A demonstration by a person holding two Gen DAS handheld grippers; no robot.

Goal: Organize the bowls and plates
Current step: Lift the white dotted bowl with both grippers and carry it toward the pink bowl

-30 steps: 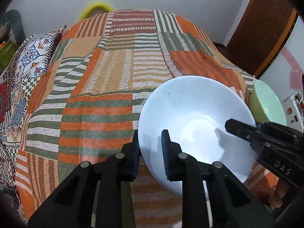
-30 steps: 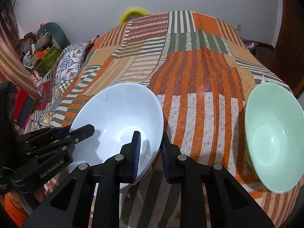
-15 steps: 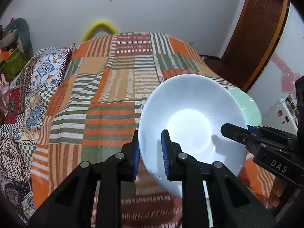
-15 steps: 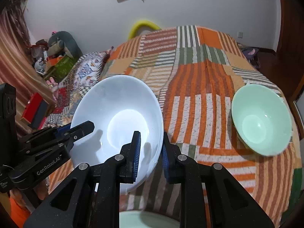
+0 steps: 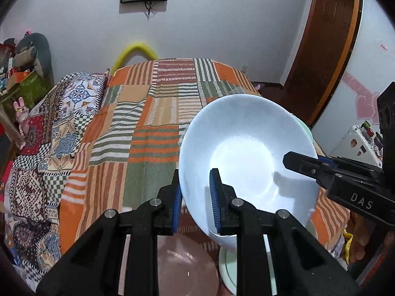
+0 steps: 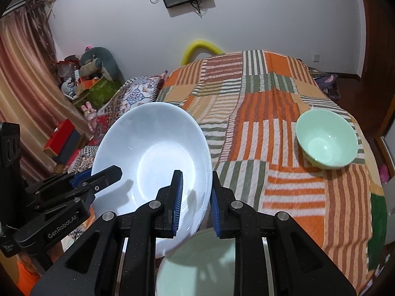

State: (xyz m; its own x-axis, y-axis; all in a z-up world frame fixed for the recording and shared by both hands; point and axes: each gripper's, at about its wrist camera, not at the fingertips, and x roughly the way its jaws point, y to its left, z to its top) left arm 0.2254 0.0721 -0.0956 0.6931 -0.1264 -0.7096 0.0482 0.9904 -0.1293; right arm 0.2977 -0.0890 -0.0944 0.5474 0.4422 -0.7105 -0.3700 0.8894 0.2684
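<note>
A large white bowl (image 5: 246, 157) hangs tilted in the air above the bed, held by both grippers. My left gripper (image 5: 195, 185) is shut on the bowl's left rim, one pad inside and one outside. My right gripper (image 6: 195, 182) is shut on the opposite rim of the same white bowl (image 6: 153, 153). Each gripper also shows in the other view: the right gripper (image 5: 303, 160) and the left gripper (image 6: 106, 175). A mint green bowl (image 6: 325, 140) stands upright on the blanket at the right. Below the fingers lie a pink plate (image 5: 182, 271) and a pale green plate (image 6: 197, 259).
The bed carries an orange, green and white patchwork blanket (image 5: 148, 148) and a patterned pillow (image 5: 81, 96) at the left. Boxes and toys (image 6: 86, 83) crowd the left wall. A wooden door (image 5: 328, 49) stands at the right, and a white appliance (image 5: 355, 145) beside it.
Both grippers have risen and pulled back with the white bowl between them. The bed now looks farther off, and the pink and green plates have come into view below.
</note>
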